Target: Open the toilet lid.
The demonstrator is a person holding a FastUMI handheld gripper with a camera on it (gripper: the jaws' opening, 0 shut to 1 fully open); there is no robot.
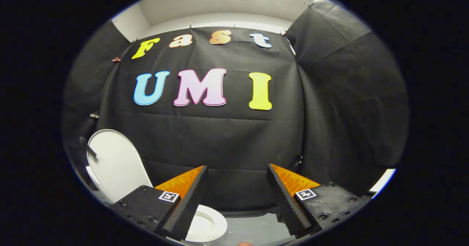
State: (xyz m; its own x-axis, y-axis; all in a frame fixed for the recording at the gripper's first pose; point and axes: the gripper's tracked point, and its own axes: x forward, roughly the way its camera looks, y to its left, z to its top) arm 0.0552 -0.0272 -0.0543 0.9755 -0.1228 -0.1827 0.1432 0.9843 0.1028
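- Gripper [237, 172] of yours sits low in the gripper view, its two fingers spread wide apart with nothing between them.
- Toilet lid [115, 163], white and oval, stands raised upright off to the left, beyond your left finger [190, 198], leaning back toward the black cloth wall [227, 143].
- Toilet seat [209, 224], a white ring, lies flat below the lid; your left finger covers part of it, and the part you can see sits between the two fingers, low down.
- A dark small object [87, 147], possibly a handle or clip, sticks out by the lid's upper left edge; it is too small to tell.
- Your right finger [289, 198] hangs clear of the toilet, over a pale grey floor [256, 227].
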